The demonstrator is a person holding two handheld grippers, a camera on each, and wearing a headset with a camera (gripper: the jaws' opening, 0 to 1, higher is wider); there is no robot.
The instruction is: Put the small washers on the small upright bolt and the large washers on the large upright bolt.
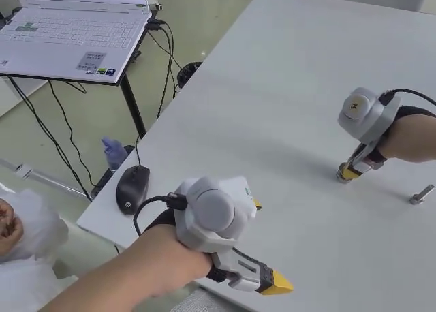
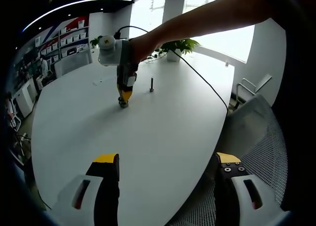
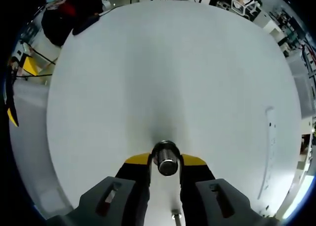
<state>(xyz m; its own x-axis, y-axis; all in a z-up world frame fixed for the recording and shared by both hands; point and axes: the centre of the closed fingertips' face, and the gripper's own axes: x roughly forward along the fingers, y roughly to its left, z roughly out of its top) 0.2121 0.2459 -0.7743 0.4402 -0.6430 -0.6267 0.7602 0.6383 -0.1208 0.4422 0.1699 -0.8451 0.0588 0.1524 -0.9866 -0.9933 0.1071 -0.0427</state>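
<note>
Right gripper (image 1: 349,172): at the right of the head view, tips down on the white table (image 1: 272,87), jaws clamped on the large bolt (image 3: 167,163), likely steadying it upright.
Small bolt (image 1: 422,194): stands near, at the right edge, unheld.
Left gripper (image 2: 167,159): bottom centre of the head view, jaws apart and empty over the table's near edge, apparently ready for washers.

The white tabletop (image 1: 293,87) was long and rounded. Past its left edge a laptop (image 1: 71,33) stood over pale green floor (image 1: 197,19) — bright windows (image 2: 217,23) and a plant (image 2: 175,46) were behind its far edge.
</note>
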